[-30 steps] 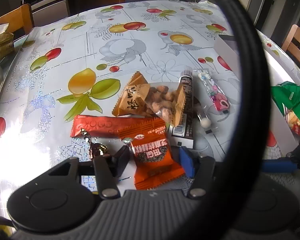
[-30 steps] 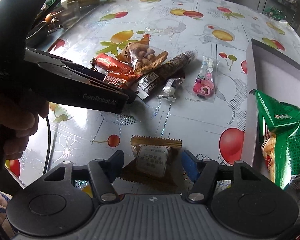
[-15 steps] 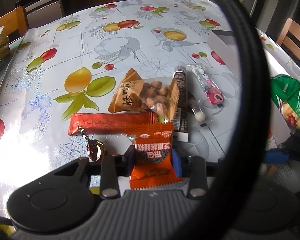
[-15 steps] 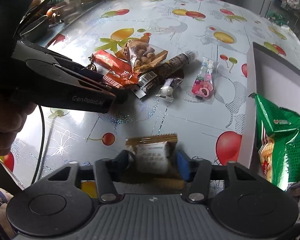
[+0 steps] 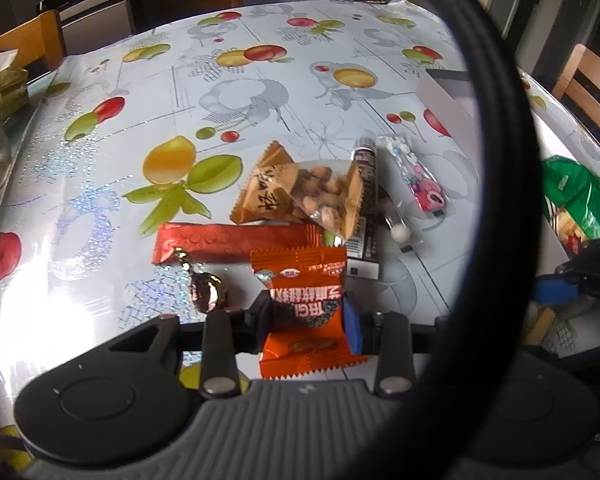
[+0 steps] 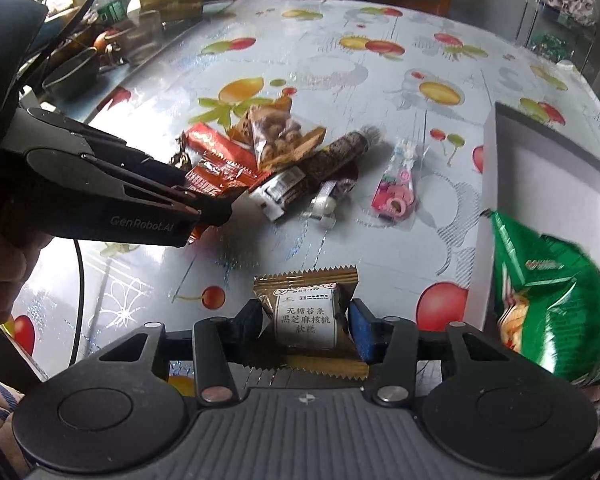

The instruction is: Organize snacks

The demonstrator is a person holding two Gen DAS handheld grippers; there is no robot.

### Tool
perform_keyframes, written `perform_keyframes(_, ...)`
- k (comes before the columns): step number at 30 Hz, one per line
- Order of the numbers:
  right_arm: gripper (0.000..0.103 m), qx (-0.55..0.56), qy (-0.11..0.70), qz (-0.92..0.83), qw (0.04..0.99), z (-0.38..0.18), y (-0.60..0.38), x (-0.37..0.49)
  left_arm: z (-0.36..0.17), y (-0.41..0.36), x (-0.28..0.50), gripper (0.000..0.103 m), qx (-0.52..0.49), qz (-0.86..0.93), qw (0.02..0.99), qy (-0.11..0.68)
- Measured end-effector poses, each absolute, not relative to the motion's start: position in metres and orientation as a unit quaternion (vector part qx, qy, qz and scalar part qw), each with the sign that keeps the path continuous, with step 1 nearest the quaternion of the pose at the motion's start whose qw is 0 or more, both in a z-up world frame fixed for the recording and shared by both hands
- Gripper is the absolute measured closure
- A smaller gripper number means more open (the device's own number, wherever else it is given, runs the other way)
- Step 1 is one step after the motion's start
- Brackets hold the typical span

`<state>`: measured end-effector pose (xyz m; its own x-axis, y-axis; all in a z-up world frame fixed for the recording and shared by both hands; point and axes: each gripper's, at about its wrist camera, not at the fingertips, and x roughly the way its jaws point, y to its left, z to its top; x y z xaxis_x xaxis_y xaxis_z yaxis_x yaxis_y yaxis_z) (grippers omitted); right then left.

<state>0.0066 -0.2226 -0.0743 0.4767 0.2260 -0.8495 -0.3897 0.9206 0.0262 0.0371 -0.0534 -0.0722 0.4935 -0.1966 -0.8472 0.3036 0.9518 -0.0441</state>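
Left gripper (image 5: pixel 306 316) clamps the orange packet (image 5: pixel 303 308) at the pile's near edge. Right gripper (image 6: pixel 305 320), jaws closing, pinches the brown packet (image 6: pixel 306 312) left of the white box (image 6: pixel 540 184); lift both straight up, squeezing gently.

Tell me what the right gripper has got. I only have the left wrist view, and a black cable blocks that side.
Observer: The right gripper has a brown packet with a white label between its pads. The jaws are closing and the pads touch the packet's sides.
Operator: Say where that packet is relative to the box.
Observer: It is over the tablecloth, left of the white box and outside its wall.
Operator: Report what the box holds.
Observer: A green bag lies inside it at the near end.
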Motion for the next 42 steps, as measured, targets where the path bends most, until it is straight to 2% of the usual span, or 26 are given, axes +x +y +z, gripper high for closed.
perform_keyframes(26,0.055,-0.069,0.420,0.163,0.890,-0.025,-0.252,0.006,-0.035,-0.068,0.041,0.069,0.047,-0.148,0.872,0.465)
perform_keyframes(42,0.055,-0.046,0.396,0.111,0.910,-0.007,-0.292,0.006,-0.011,-0.109,0.048,0.069,0.067,-0.181,0.870,0.453)
